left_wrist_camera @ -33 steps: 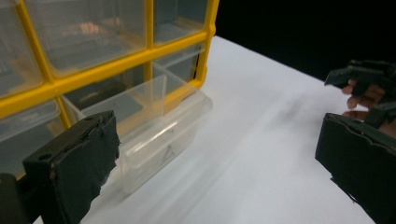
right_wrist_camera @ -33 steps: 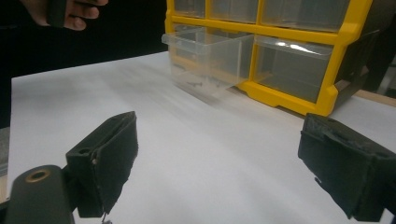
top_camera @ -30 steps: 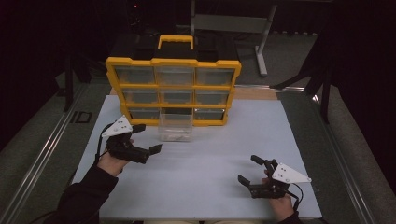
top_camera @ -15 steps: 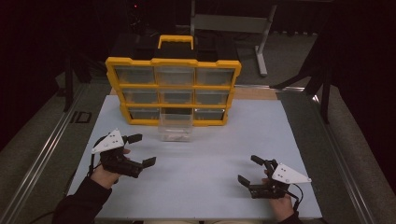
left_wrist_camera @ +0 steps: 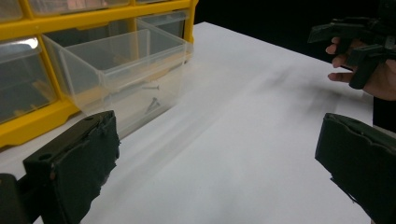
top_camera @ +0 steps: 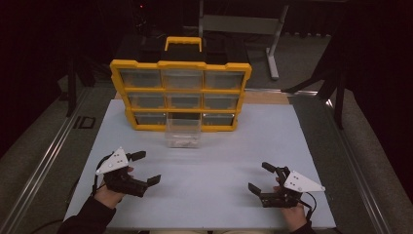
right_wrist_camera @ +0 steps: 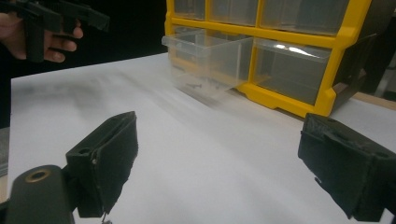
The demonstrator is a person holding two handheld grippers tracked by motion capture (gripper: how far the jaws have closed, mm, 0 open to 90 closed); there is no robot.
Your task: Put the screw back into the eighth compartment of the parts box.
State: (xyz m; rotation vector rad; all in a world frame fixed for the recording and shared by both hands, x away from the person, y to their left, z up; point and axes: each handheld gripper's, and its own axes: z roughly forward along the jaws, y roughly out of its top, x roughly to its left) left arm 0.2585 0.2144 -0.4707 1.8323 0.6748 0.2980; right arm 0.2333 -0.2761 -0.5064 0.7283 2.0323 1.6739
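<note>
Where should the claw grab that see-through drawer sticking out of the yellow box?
Probably the clear drawer's front wall, coming from the near side above: its top is open, so one jaw could slip inside, one outside. Its back sits in the yellow box.

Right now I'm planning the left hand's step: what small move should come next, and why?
Probably bring the left gripper forward to the clear drawer. It hangs open and empty well short of the drawer, which stands pulled out from the yellow organizer with small screws inside.

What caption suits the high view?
Two hand-held grippers, left and right, rest open before a pulled-out clear drawer of a yellow organizer.
</note>
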